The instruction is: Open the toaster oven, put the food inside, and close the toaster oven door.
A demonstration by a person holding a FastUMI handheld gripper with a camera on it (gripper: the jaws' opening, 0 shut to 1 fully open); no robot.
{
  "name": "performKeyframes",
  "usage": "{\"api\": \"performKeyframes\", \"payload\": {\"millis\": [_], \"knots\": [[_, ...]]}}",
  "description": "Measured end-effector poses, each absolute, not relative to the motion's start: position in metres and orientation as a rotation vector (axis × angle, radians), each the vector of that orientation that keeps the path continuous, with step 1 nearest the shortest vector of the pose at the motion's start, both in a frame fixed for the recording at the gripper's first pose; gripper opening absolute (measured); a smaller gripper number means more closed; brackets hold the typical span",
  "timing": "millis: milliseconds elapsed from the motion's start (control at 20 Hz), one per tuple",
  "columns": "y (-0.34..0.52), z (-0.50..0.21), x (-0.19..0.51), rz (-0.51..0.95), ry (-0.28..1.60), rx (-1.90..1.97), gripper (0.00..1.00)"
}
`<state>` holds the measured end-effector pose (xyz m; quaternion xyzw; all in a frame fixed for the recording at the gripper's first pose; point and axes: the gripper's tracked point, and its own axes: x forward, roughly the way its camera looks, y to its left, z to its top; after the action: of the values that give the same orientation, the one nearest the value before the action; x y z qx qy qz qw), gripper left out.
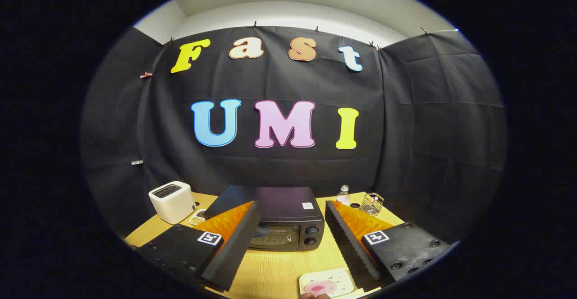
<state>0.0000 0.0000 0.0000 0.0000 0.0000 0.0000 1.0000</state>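
Black oven [283,220] at my 12, beyond spread fingers of gripper [288,249]; door shut, long axis crosswise.

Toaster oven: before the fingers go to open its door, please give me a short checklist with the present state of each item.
1. Toaster oven door shut, ready to open: ok.
2. Gripper fingers open, holding nothing: ok.
3. Oven just ahead, between the fingers: ok.
4. Door handle located: cannot tell, a finger hides part of the door.
5. Food waiting on the plate near the fingers: ok.
6. White toaster and wire basket apart from the oven: ok.
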Motion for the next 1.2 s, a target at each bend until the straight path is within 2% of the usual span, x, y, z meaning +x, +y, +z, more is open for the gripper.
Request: {"api": "performKeyframes", "payload": {"millis": [650, 1200], "knots": [[-0.005, 0.019, 0.005, 0.008, -0.013, -0.003, 0.97], [0.009, 0.008, 0.018, 0.016, 0.026, -0.019, 0.97]]}}
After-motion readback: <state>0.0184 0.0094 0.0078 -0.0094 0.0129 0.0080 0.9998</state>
